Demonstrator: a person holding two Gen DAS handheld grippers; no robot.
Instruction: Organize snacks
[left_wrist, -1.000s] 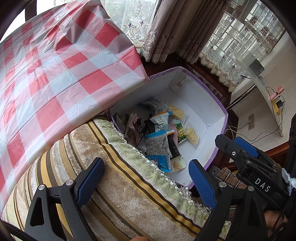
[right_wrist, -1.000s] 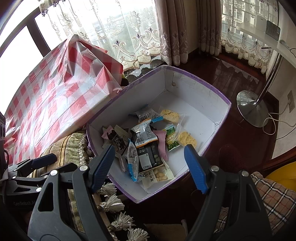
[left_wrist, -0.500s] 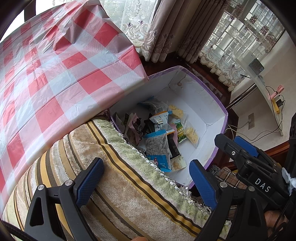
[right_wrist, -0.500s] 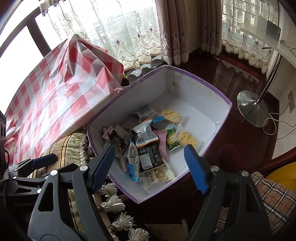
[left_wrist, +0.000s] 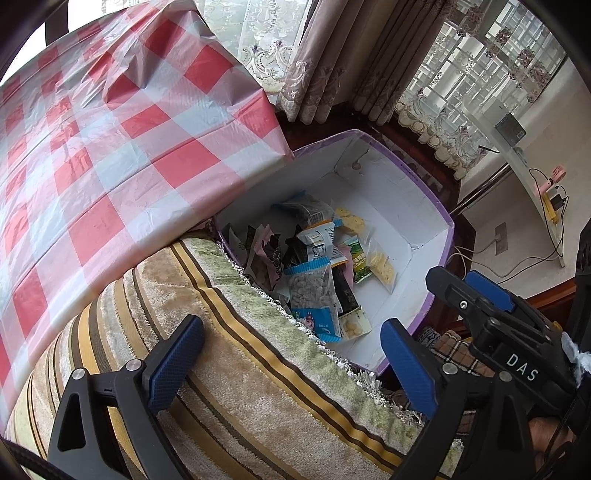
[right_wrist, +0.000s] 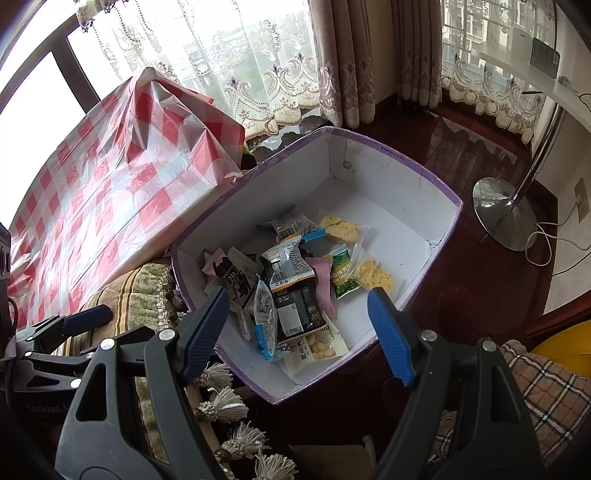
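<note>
From the left wrist, the left gripper hangs over a striped cushion, jaws apart and empty; beyond the cushion the snack packets lie heaped in the purple box. From the right wrist, the right gripper hovers above the box's near end, jaws wide and empty, the snack packets below.

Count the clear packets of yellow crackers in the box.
2. One cracker packet lies toward the far side of the box, beside the dark packet. The other sits right of the green packet. More may be buried under the pile.
</note>
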